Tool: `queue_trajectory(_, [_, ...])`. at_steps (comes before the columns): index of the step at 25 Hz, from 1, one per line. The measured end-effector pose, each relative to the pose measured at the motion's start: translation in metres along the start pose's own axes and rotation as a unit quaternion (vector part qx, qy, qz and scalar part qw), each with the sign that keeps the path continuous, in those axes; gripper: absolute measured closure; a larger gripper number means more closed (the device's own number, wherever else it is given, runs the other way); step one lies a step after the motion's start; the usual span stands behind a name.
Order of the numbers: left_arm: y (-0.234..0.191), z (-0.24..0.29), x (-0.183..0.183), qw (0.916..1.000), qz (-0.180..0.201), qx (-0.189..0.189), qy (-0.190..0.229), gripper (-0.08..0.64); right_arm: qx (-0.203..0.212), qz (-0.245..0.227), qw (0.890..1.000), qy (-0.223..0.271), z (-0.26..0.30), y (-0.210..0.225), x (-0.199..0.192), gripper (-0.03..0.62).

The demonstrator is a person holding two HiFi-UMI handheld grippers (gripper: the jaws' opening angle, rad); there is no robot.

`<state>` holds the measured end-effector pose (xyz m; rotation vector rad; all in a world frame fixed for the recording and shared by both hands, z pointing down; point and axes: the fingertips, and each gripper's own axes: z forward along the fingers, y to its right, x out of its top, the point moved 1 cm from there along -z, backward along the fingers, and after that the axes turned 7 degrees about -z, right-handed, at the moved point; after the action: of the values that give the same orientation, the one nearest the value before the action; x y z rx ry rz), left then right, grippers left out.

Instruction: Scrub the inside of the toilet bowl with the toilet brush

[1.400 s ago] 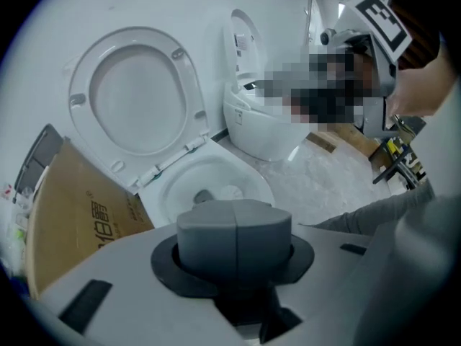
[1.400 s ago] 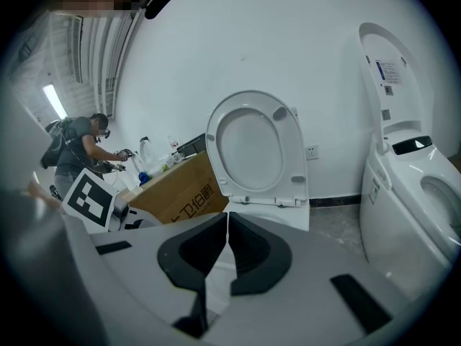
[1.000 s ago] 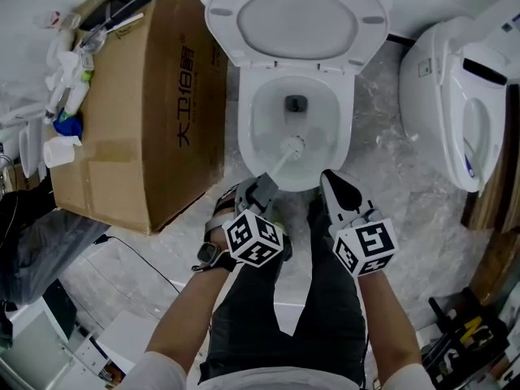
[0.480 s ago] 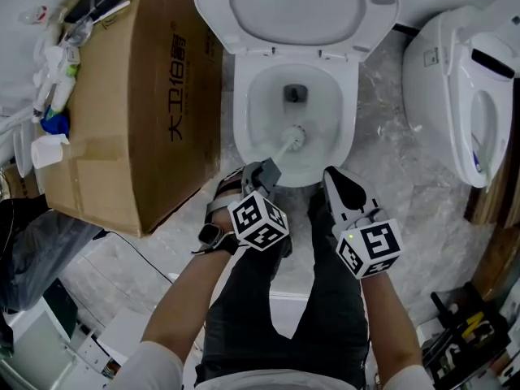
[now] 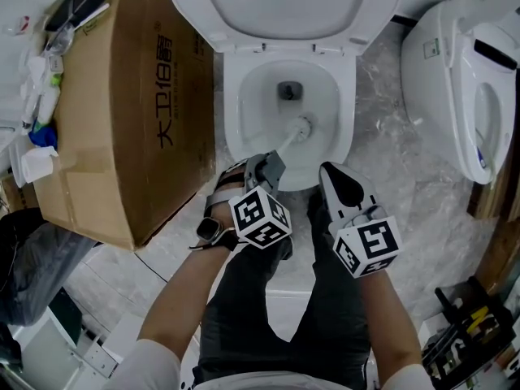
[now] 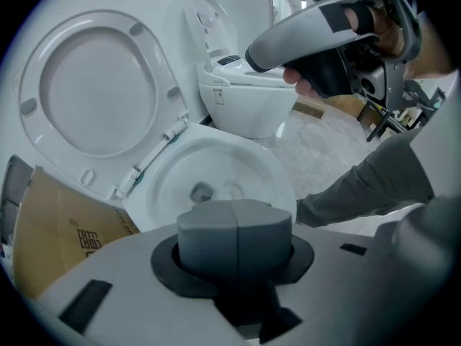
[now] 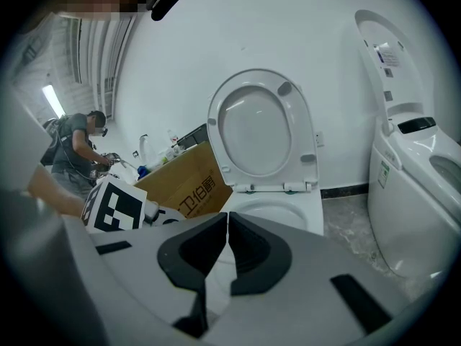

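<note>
The white toilet bowl [image 5: 244,128] stands open with its seat and lid [image 5: 280,6] raised. Inside it, the white brush head [image 5: 302,128] rests against the right inner wall below the dark drain [image 5: 288,90]. The thin handle [image 5: 284,145] slants back to my left gripper [image 5: 266,169], which is shut on it at the bowl's front rim. In the left gripper view the jaws [image 6: 235,225] are pressed together and hide the handle, with the bowl [image 6: 180,164] beyond. My right gripper [image 5: 341,187] hovers beside it, shut and holding nothing, and its jaws [image 7: 226,225] meet in front of the toilet [image 7: 288,211].
A large cardboard box [image 5: 134,112] stands tight against the toilet's left side, with bottles and clutter [image 5: 36,96] beyond it. A second white toilet [image 5: 463,88] stands to the right. The person's dark trouser legs [image 5: 276,299] are below the grippers. Tools [image 5: 467,331] lie at bottom right.
The brush head has slid rightward and a little closer to the drain inside the bowl. Both grippers kept their grip states; the right one stayed beside the left.
</note>
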<state>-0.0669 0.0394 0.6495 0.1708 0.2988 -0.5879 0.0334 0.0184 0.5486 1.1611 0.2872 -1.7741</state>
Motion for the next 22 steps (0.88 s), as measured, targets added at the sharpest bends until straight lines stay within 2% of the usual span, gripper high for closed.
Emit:
queue_trajectory(8, [-0.014, 0.015, 0.021, 0.999, 0.029, 0.013, 0.03, 0.408, -0.005, 0.0, 1.0, 0.006, 0.018, 0.013, -0.003, 0.574])
queue_trajectory(17, [-0.043, 0.024, 0.049, 0.9971, 0.036, 0.033, 0.058, 0.408, -0.005, -0.001, 1.0, 0.012, 0.034, 0.028, -0.002, 0.574])
queue_trajectory(22, [-0.063, 0.031, 0.054, 0.9965, 0.038, 0.048, 0.058, 0.408, -0.004, 0.001, 1.0, 0.013, 0.042, 0.035, 0.001, 0.574])
